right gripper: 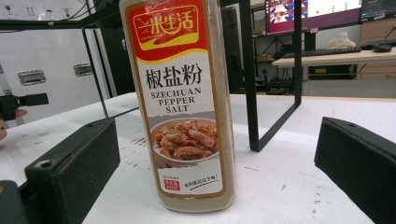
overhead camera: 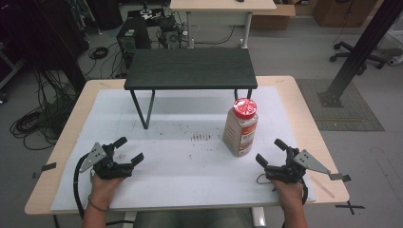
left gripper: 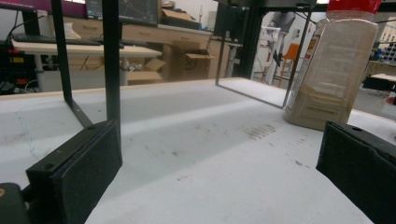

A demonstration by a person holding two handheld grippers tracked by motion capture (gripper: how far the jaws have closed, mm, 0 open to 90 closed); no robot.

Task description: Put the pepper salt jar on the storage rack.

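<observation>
A tall pepper-salt bottle point(overhead camera: 241, 127) with a red cap stands upright on the white mat, right of the middle. My right gripper point(overhead camera: 271, 152) rests open near the front right, a short way right of the bottle. In the right gripper view the bottle point(right gripper: 182, 102) stands ahead, between the lines of the two jaws and apart from them. My left gripper point(overhead camera: 129, 149) lies open at the front left with nothing between its jaws. In the left gripper view the bottle point(left gripper: 334, 70) stands far off to the right.
A low black shelf point(overhead camera: 190, 69) on thin metal legs stands at the back of the white mat point(overhead camera: 190, 166). Its legs point(left gripper: 111, 70) rise close ahead in the left gripper view. Dark smudges point(overhead camera: 200, 137) mark the mat's middle. Cables and boxes lie on the floor beyond the table.
</observation>
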